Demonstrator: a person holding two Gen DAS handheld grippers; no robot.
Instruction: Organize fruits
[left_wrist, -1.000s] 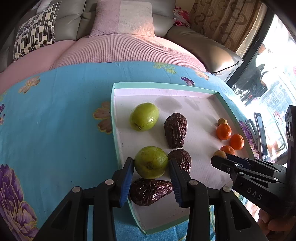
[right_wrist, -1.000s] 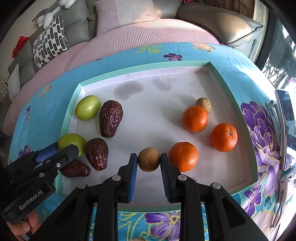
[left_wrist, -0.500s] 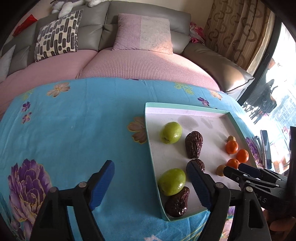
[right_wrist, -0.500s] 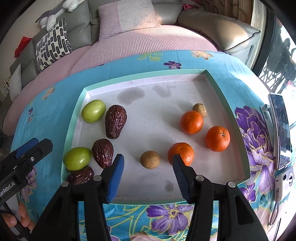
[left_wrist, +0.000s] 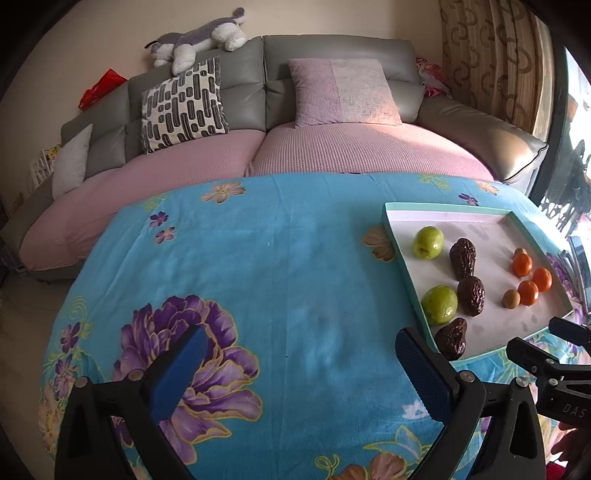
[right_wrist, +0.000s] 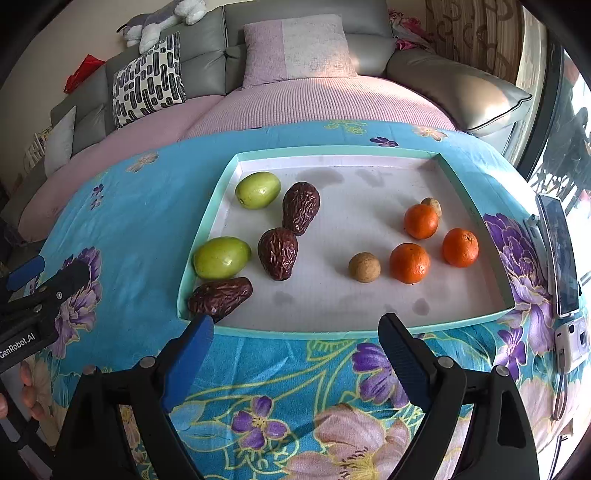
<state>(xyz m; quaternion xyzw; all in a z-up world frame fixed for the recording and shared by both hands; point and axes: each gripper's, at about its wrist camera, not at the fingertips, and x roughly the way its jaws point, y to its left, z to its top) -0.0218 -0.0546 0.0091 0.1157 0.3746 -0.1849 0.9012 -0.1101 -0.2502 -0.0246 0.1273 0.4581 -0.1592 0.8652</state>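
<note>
Both the left gripper (left_wrist: 299, 373) and right gripper (right_wrist: 295, 354) had fingers spread wide, empty. Fruit lay sorted in the tray (right_wrist: 476, 206); the dark fruit (right_wrist: 220, 294) against its near-left corner could roll if nudged.

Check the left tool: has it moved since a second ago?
Yes. The left tool pulled back and left, off the teal-rimmed white tray, and opened.

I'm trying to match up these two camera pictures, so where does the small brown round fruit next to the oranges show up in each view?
Left wrist view: the small brown round fruit sits far right, just left of the nearest orange.
Right wrist view: it lies right of centre, left of the same orange.
Shared landmark: the tray with its teal rim.
</note>
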